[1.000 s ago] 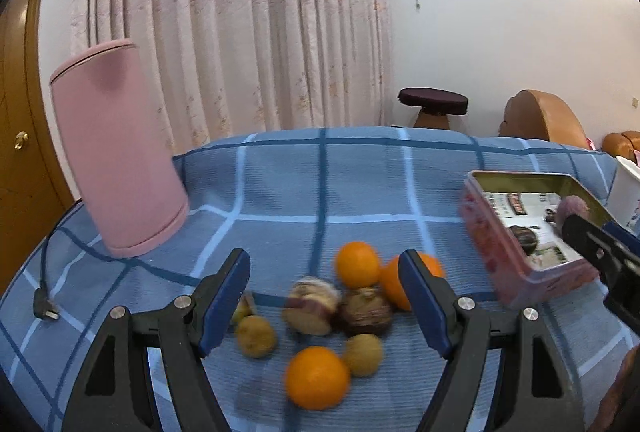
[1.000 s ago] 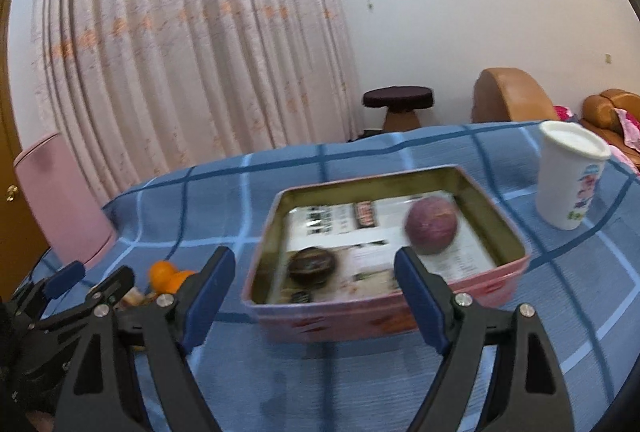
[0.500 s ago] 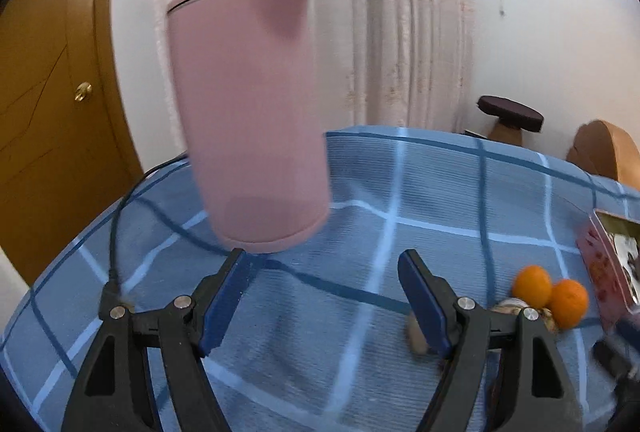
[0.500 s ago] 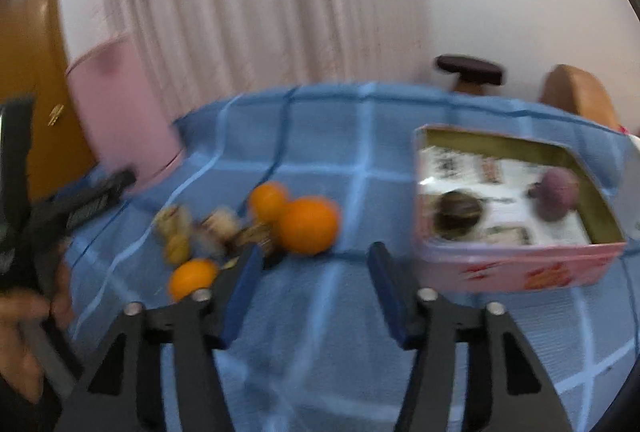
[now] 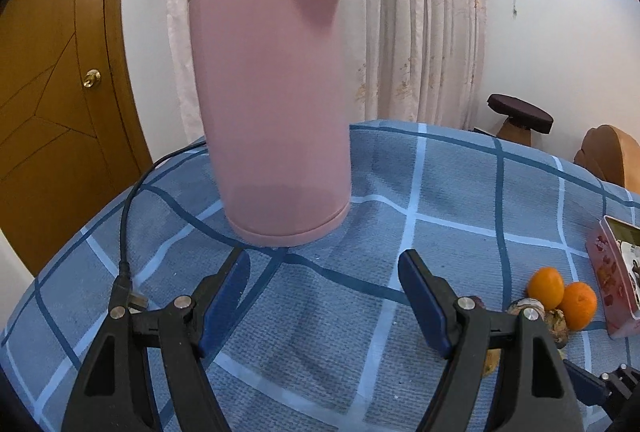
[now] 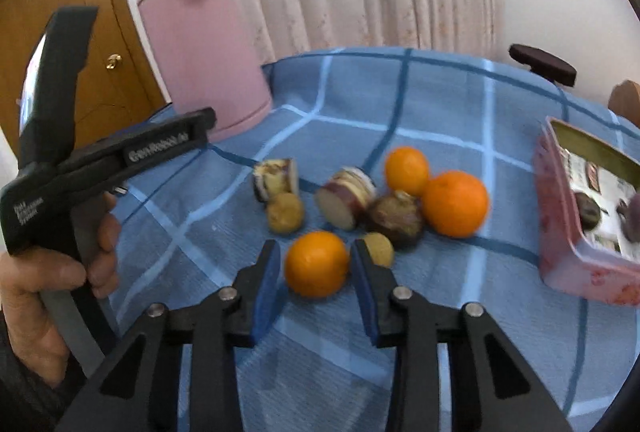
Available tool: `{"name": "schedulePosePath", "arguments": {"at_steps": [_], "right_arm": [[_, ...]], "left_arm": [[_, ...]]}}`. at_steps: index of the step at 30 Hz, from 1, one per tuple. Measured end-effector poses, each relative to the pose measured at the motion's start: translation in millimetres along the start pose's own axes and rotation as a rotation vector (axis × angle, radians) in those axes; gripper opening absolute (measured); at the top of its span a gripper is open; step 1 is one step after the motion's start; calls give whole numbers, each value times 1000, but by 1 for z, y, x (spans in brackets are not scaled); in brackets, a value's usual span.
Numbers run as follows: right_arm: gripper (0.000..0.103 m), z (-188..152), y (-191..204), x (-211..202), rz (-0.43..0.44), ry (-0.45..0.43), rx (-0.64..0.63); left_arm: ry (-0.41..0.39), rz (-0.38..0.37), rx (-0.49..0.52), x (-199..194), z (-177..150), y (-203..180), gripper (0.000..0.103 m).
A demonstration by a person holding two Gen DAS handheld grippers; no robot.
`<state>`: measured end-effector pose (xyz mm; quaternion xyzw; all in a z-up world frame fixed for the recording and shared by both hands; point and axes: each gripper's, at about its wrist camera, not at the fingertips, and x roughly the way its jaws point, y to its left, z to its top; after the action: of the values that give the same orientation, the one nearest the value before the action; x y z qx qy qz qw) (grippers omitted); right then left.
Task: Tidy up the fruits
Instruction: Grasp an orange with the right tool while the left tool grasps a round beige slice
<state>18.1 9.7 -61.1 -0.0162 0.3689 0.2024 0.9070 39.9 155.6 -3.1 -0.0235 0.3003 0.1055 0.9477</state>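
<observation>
- Risk, left gripper (image 5: 324,290): jaws wide apart, holding nothing, aimed at the pink kettle (image 5: 268,104) on the far left; a careless swing could knock the kettle or snag its black cord (image 5: 127,216).
- Risk, right gripper (image 6: 316,272): jaws closing round the nearest orange (image 6: 317,263), which sits between the blue pads (image 6: 267,282); I cannot tell whether they touch it yet. A round fruit may squirt out or roll forward into the pile if pinched off-centre.
- Risk, pile: the small yellow fruit (image 6: 378,249) lies just beside the right pad and could be nudged away.
- Count, on the blue checked cloth (image 6: 440,104), left to right: two cut purple-skinned pieces (image 6: 276,179), two small yellow fruits, three oranges, one dark round fruit (image 6: 396,218).
- Count, pink tin (image 6: 568,260), far right: one tin, at least two dark fruits inside; the rest is cut off.
- Count, tools: two grippers, one kettle.
</observation>
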Motion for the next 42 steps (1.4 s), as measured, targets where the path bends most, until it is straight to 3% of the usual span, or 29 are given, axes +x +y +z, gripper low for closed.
{"name": "schedulePosePath", "arguments": {"at_steps": [5, 9, 12, 14, 16, 23, 27, 30, 34, 42], "right_arm": [[42, 5, 12, 10, -40, 17, -57], [59, 5, 22, 13, -30, 36, -126], [61, 3, 31, 16, -71, 46, -172], [58, 2, 31, 15, -80, 46, -180], [37, 2, 27, 13, -121, 42, -190], [36, -1, 0, 1, 8, 31, -97], [36, 1, -12, -18, 36, -47, -30], [36, 4, -18, -37, 14, -132, -5], [36, 9, -27, -56, -102, -224, 7], [36, 12, -61, -73, -148, -275, 79]], "left_arm": [[10, 14, 4, 4, 0, 0, 78], [22, 4, 11, 7, -1, -3, 78], [37, -9, 3, 10, -2, -3, 78], [41, -2, -5, 12, -2, -1, 78], [45, 1, -14, 13, -2, 0, 78], [39, -4, -13, 11, -2, 0, 78], [29, -28, -17, 8, -2, -1, 78], [44, -104, -19, 8, -3, -7, 78], [94, -222, -14, 16, -5, -24, 78], [184, -229, 11, 38, -9, -61, 78]]}}
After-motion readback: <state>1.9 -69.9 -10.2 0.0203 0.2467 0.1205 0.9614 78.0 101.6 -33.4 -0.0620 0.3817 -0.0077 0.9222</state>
